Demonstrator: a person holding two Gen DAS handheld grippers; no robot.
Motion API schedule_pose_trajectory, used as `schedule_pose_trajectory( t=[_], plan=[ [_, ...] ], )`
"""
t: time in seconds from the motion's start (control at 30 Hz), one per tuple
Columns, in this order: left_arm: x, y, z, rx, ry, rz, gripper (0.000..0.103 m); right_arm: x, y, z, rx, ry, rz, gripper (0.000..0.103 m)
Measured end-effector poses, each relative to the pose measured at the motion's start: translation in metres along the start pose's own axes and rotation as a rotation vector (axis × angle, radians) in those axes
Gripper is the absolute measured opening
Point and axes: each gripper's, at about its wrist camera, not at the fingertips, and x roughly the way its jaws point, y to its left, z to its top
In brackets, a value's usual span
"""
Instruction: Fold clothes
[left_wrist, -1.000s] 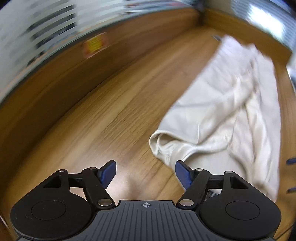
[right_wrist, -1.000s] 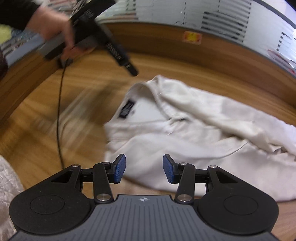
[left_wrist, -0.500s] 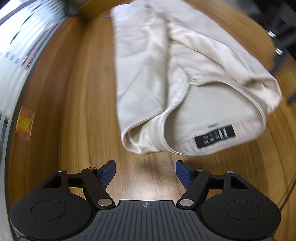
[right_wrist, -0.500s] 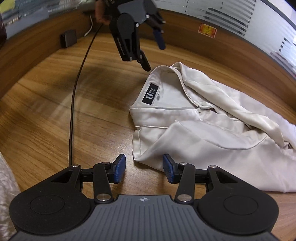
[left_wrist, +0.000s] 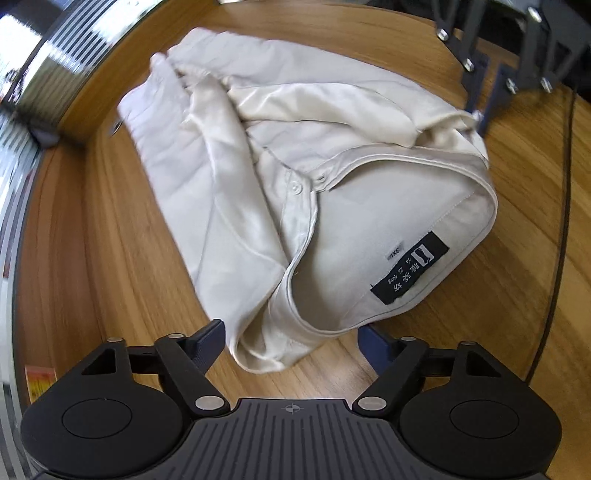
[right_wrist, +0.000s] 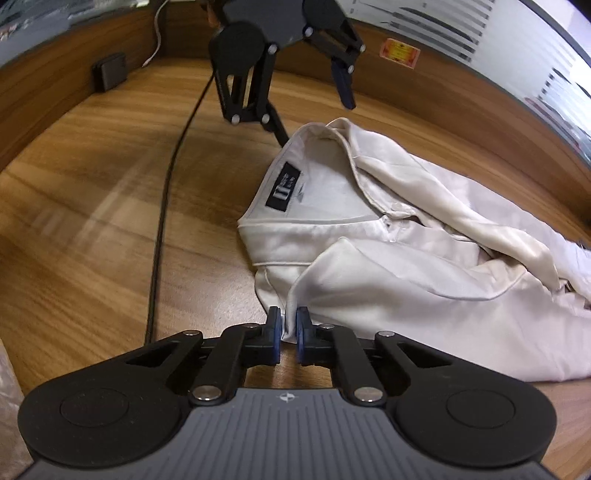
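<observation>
A cream shirt (left_wrist: 332, 192) lies crumpled on the wooden table (left_wrist: 110, 258), collar open and its black neck label (left_wrist: 410, 273) facing up. My left gripper (left_wrist: 291, 339) is open, and the collar's near shoulder corner sits between its blue fingers without being pressed. In the right wrist view the shirt (right_wrist: 406, 273) spreads to the right, and my right gripper (right_wrist: 287, 328) is shut on a fold of its near front edge. The left gripper (right_wrist: 314, 110) hovers over the far collar end. The right gripper (left_wrist: 480, 99) shows at the shirt's far corner in the left wrist view.
A black cable (right_wrist: 162, 221) runs across the table left of the shirt. A small black box (right_wrist: 109, 72) sits by the raised wooden rim (right_wrist: 461, 85), which carries an orange sticker (right_wrist: 399, 51). Pale fabric (right_wrist: 7, 387) shows at the lower left edge.
My right gripper moved up to the shirt's front edge and closed on it. My left gripper rolled and came down to the collar, whose corner now lies between its fingers.
</observation>
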Motion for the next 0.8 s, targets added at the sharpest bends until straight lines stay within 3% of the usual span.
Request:
schedule_pose_trajectory(
  t=[0.07,0.13,0.23,0.57,0.8],
  plan=[
    [0.003,-0.002,0.001,0.024,-0.005,-0.018,0.061,-0.005,-0.004,0.002,0.031,-0.011,-0.001,0.005],
    [0.004,0.0,0.002,0.039,-0.01,-0.046,0.03,-0.011,-0.01,0.005,0.07,-0.026,0.002,0.005],
    [0.001,0.004,0.004,0.047,-0.035,-0.036,0.018,-0.024,-0.021,0.011,0.139,-0.054,0.012,0.004],
    [-0.018,0.032,0.035,0.069,-0.085,0.156,0.017,-0.056,-0.09,0.016,0.337,-0.105,-0.052,0.004],
    [-0.014,0.063,0.073,0.048,-0.088,0.209,0.016,-0.063,-0.148,0.001,0.439,-0.123,-0.083,0.003]
  ],
)
